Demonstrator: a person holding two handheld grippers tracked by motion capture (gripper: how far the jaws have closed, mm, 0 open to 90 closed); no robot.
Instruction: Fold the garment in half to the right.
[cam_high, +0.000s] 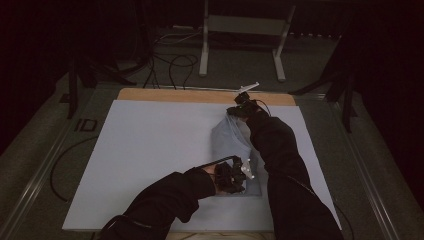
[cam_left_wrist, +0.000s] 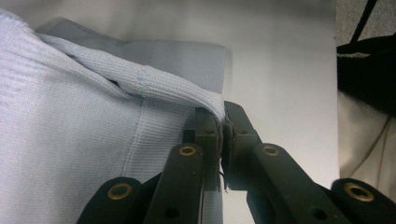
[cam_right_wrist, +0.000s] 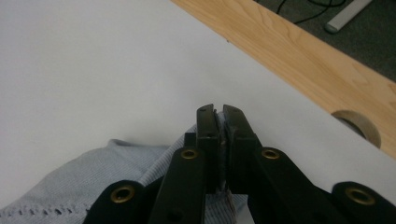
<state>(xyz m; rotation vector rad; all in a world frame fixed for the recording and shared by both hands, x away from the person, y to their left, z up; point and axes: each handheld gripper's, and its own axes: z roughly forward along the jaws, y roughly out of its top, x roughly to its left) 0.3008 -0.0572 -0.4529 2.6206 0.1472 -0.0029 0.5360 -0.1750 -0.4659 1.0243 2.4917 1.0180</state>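
A pale blue knitted garment (cam_high: 235, 145) lies folded on the white sheet (cam_high: 150, 150) right of the middle. My left gripper (cam_high: 239, 181) is at its near edge, shut on a ribbed fold of the garment (cam_left_wrist: 159, 84), which runs up from between the jaws (cam_left_wrist: 223, 126). My right gripper (cam_high: 237, 111) is at the garment's far end near the wooden strip, shut on the cloth's edge (cam_right_wrist: 140, 172); a thin bit of fabric shows between its closed jaws (cam_right_wrist: 220, 122). Both sleeves of the person are black.
The wooden table edge (cam_high: 200, 95) runs along the far side, with a round hole (cam_right_wrist: 357, 123) in it. Cables (cam_high: 170, 65) and a grey metal stand (cam_high: 245, 30) are on the floor beyond. The sheet's left half is bare.
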